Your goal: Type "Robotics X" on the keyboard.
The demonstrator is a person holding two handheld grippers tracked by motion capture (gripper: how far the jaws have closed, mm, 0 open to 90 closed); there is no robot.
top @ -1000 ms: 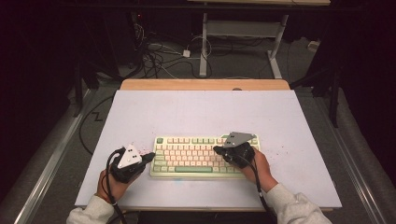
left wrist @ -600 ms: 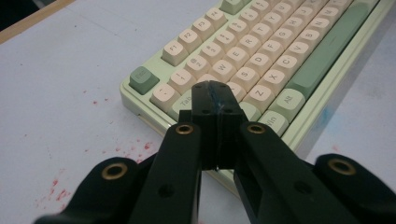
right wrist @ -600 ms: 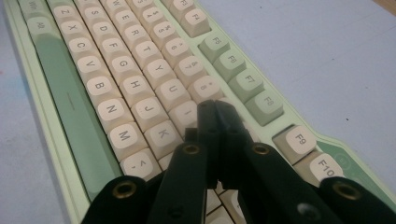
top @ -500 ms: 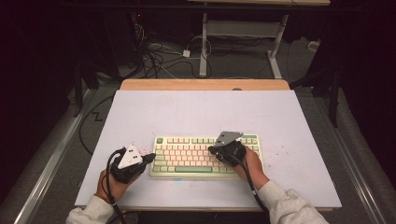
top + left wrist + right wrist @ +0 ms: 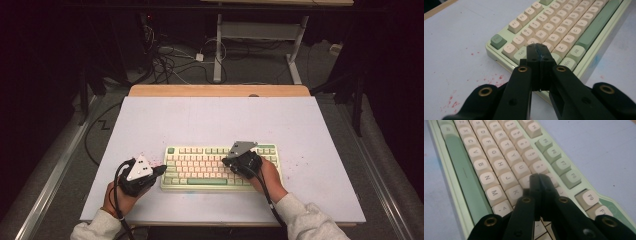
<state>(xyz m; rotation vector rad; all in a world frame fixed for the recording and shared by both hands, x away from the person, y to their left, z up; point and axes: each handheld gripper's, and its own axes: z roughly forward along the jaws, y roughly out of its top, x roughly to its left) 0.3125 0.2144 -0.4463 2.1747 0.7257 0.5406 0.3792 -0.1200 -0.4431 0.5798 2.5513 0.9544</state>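
with jaws pressed together into one blunt tip, the right gripper [image 5: 229, 161] pokes the keyboard [image 5: 200, 167] mid-mat, near the i key; left gripper [image 5: 161, 169], likewise closed and empty, rests at its caps-lock corner, seemingly steadying it

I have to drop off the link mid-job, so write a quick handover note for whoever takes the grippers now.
Left gripper: shut, empty, tips over the keyboard's left end, around Caps and A.
Right gripper: shut, empty, tips over the I and K keys, right of centre.
Keyboard lies flat near the front edge of the white table.
Done: both grippers are placed over the keys.
Left: whether any key is pressed can't be told; carry on keying.
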